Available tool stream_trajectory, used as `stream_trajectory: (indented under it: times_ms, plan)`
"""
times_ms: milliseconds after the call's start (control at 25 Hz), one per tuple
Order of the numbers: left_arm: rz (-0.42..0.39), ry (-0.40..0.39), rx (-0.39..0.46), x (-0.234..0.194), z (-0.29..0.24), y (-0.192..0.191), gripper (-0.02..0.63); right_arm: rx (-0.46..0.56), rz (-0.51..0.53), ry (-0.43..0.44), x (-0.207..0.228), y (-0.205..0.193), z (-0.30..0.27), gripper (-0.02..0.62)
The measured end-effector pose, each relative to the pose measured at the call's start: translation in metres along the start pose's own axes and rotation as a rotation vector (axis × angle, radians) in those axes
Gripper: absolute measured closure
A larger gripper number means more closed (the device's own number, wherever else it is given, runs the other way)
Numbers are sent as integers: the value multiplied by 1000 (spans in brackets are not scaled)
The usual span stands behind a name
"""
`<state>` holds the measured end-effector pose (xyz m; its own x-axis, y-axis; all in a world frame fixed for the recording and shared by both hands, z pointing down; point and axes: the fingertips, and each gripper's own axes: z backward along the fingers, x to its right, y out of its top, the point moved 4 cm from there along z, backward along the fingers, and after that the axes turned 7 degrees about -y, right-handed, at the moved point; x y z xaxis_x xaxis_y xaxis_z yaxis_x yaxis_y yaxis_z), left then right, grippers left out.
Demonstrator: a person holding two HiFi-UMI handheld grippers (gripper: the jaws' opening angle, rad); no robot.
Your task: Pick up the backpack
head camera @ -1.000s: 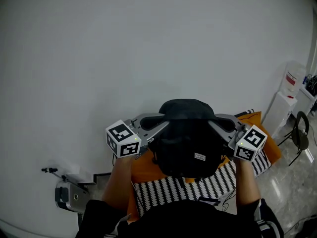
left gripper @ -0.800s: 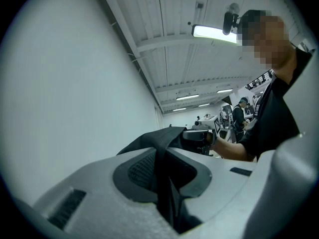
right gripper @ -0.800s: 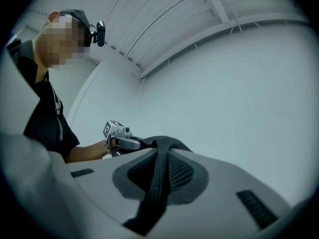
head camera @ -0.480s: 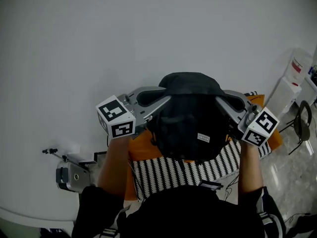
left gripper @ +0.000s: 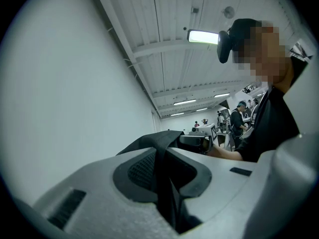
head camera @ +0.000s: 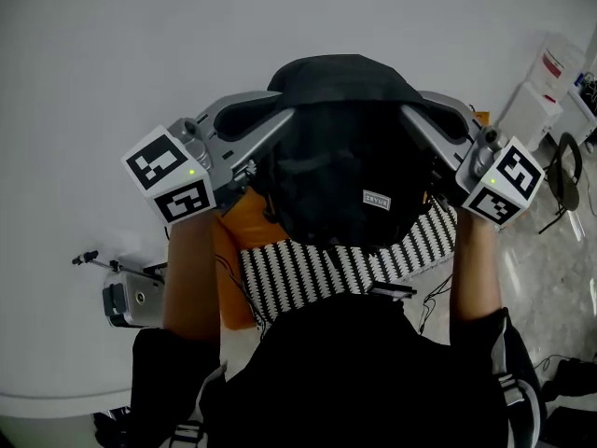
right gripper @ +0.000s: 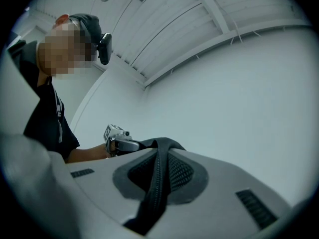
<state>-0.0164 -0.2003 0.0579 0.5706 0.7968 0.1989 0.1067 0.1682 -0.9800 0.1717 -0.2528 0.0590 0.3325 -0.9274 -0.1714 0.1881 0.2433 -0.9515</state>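
Note:
A black backpack (head camera: pixel 345 157) hangs in the air in front of me, high in the head view, held from both sides. My left gripper (head camera: pixel 272 124) is shut on a black strap at the pack's left. The right gripper (head camera: pixel 422 121) is shut on the strap at its right. In the left gripper view the black strap (left gripper: pixel 167 183) runs pinched between the grey pads of the left gripper (left gripper: pixel 164 156). A ribbed strap (right gripper: pixel 155 183) lies the same way in the right gripper (right gripper: pixel 159 158) in the right gripper view.
Below the pack lies a black-and-white striped cloth (head camera: pixel 317 269) over an orange cushion (head camera: pixel 233 250). A grey device (head camera: pixel 131 299) stands at the lower left by the white wall. A chair (head camera: pixel 564 171) and white containers (head camera: pixel 550 68) are at the right. People (left gripper: pixel 243 118) stand far off.
Both grippers have lifted the backpack: it has risen toward the head camera, looks larger and sits higher in the picture. The grips on the straps are unchanged.

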Motion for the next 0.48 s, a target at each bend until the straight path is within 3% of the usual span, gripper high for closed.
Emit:
stream_trajectory:
  times_ms: [480]
  plan:
    - [10, -32, 12, 13, -15, 0, 538, -7, 3, -33, 2, 3, 21, 548]
